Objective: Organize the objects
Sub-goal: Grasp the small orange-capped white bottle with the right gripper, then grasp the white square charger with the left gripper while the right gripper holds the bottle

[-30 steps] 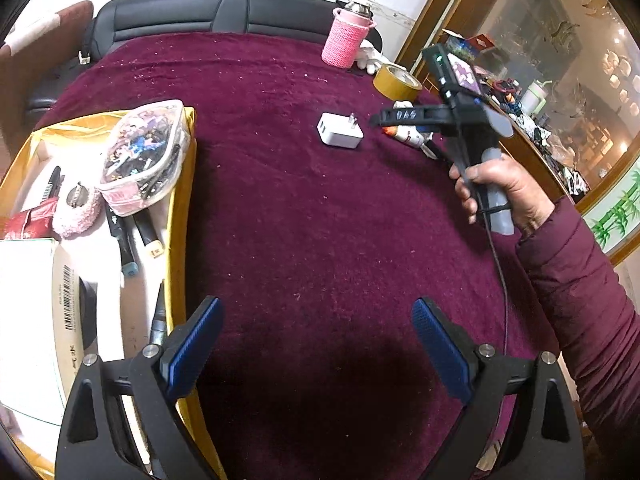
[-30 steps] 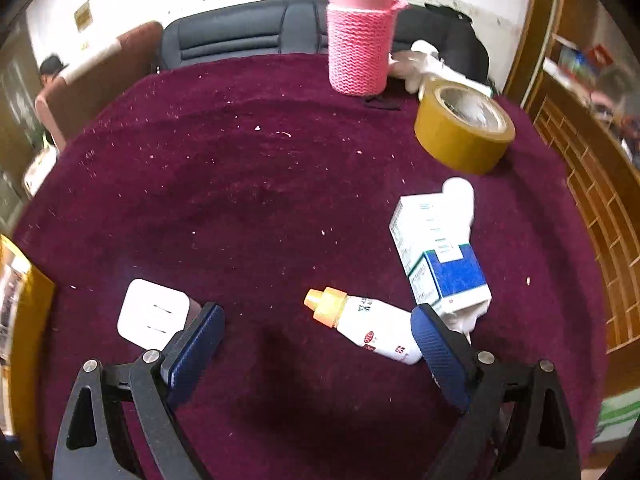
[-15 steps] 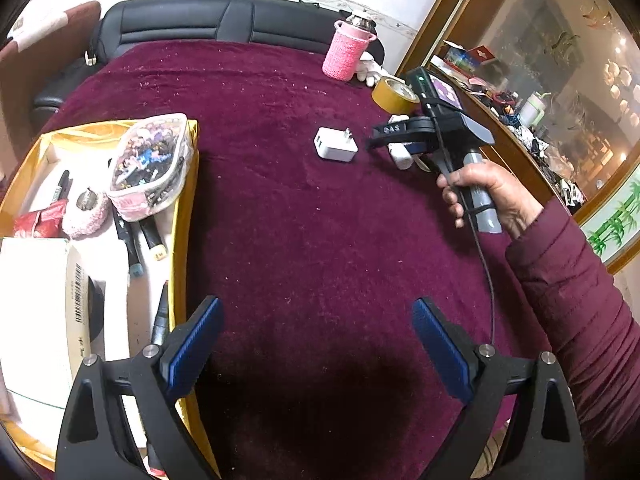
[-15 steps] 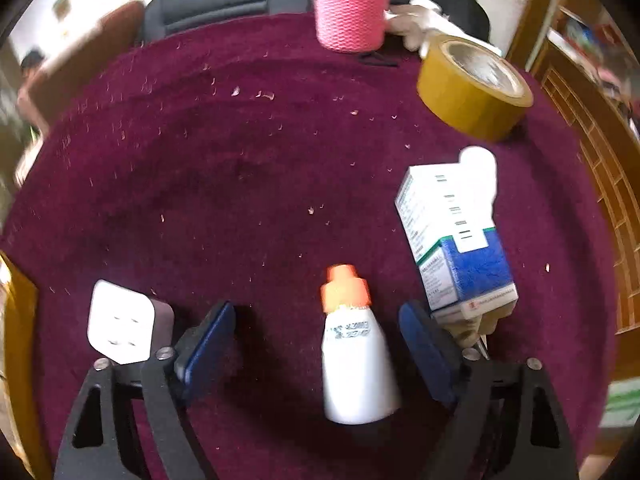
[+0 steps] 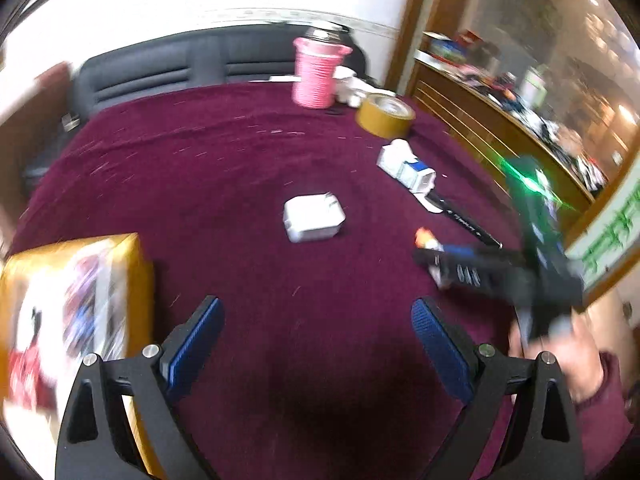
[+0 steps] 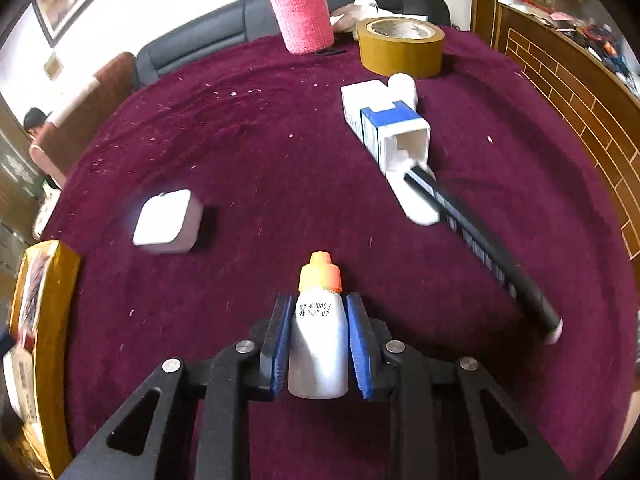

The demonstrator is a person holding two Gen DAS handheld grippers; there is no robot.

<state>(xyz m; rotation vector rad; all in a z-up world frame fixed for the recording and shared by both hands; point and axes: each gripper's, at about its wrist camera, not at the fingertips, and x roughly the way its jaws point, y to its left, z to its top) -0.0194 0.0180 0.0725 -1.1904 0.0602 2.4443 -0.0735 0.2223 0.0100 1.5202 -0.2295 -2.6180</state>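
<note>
My right claw clamps the orange-capped white bottle; my left claw gapes wide, holding nothing.

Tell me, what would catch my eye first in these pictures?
Probably the small white bottle with an orange cap, squeezed between the blue-padded fingers of the right gripper low in its own view. Around it spreads the deep red tablecloth, with a pink knitted cup and a roll of brown tape at the far edge.
</note>
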